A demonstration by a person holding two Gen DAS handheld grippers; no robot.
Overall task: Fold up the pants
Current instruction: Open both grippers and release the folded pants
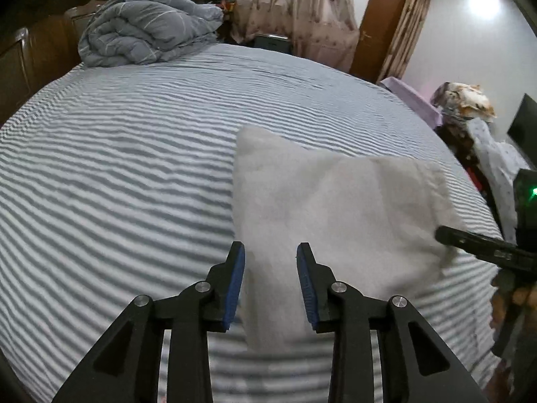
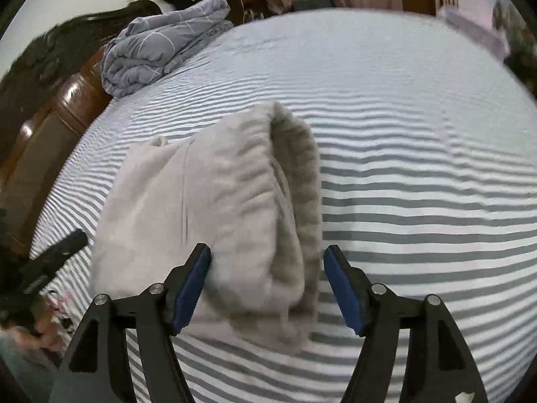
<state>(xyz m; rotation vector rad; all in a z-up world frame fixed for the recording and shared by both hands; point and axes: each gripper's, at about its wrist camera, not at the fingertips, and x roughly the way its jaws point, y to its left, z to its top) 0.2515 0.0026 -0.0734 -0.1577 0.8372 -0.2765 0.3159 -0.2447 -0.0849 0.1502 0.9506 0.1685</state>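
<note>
- Pale grey fleece pants (image 2: 208, 221) lie on the striped bed sheet (image 1: 100, 168), already doubled into a compact, roughly square bundle, with a thick ribbed edge running along the side nearest the right-hand tool.
- Left gripper (image 1: 270, 285): jaws partly open, blue pads standing apart over the near left edge of the bundle. Nothing is clamped; cloth shows in the gap, but the pads do not press on it.
- Right gripper (image 2: 266, 288): jaws wide apart, straddling the near end of the bundle and its ribbed edge. No hold; the fabric lies slack between the pads.
- Step in hand, as judged: a fold has been laid down and both tools stand free of the cloth, so the work looks close to complete.
- Next move, as judged: either a last fold or a pressing-flat. A further fold would call for both tools to close on the near edge through all layers and carry it across together, since the thick fleece looks apt to spring open.
- Elsewhere: a grey quilt (image 1: 147, 30) is heaped at the far corner of the bed, well apart from the work.
</note>
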